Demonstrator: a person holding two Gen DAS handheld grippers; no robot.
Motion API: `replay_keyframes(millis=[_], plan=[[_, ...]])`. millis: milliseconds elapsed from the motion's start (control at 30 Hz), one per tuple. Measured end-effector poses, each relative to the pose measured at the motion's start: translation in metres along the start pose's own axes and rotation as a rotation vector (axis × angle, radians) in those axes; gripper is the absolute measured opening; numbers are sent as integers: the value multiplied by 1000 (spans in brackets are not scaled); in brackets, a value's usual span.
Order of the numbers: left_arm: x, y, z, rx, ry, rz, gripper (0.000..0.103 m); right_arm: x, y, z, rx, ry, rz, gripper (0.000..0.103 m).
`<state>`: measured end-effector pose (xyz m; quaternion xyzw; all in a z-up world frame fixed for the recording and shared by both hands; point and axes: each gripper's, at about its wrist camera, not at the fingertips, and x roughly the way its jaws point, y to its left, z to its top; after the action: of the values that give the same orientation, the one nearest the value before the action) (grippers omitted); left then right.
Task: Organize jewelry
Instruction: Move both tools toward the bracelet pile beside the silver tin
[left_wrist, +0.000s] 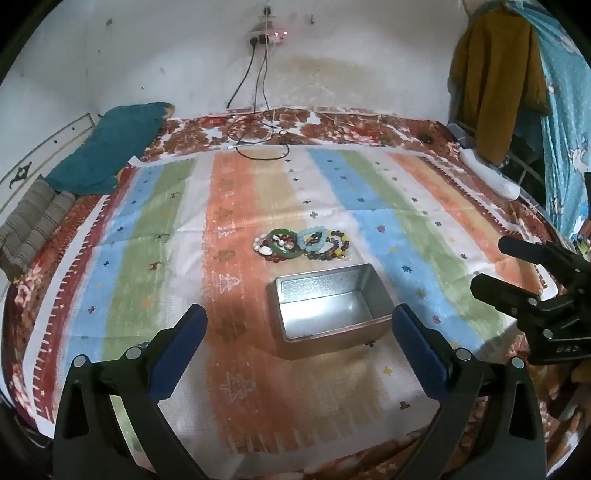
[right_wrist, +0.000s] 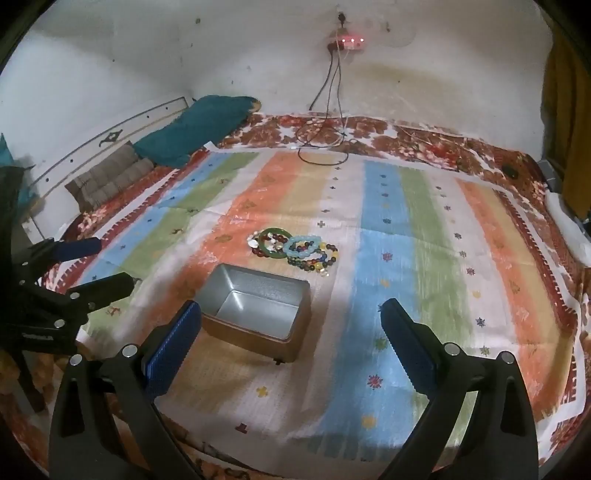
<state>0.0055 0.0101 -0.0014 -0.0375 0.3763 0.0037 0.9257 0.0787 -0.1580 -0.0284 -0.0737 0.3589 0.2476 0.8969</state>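
A pile of bracelets (left_wrist: 303, 245) lies on the striped cloth: a green bangle (left_wrist: 282, 242), a pale blue bead bracelet (left_wrist: 313, 238) and dark and multicoloured bead strings. The pile also shows in the right wrist view (right_wrist: 293, 250). An open, empty metal tin (left_wrist: 328, 312) sits just in front of it, also seen in the right wrist view (right_wrist: 258, 308). My left gripper (left_wrist: 299, 325) is open and empty, hovering in front of the tin. My right gripper (right_wrist: 290, 319) is open and empty, to the right of the tin; it shows in the left wrist view (left_wrist: 487, 266).
The striped cloth (left_wrist: 166, 258) covers a bed with a floral sheet. A teal pillow (left_wrist: 107, 147) and folded brown blanket (left_wrist: 33, 221) lie at the far left. Charger cables (left_wrist: 258, 136) trail from a wall socket onto the bed. Clothes (left_wrist: 491, 81) hang at right.
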Motion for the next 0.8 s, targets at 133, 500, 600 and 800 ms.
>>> replay_keyframes(millis=[133, 500, 600, 800], plan=[[0, 4, 2, -9, -11, 6, 97, 9, 2, 4, -21, 29, 1, 99], [8, 8, 7, -27, 31, 24, 98, 19, -1, 8, -11, 37, 24, 99], [10, 11, 9, -36, 34, 20, 97, 19, -1, 9, -10, 24, 24, 99], [10, 9, 8, -27, 20, 36, 97, 20, -2, 9, 0, 15, 32, 99]])
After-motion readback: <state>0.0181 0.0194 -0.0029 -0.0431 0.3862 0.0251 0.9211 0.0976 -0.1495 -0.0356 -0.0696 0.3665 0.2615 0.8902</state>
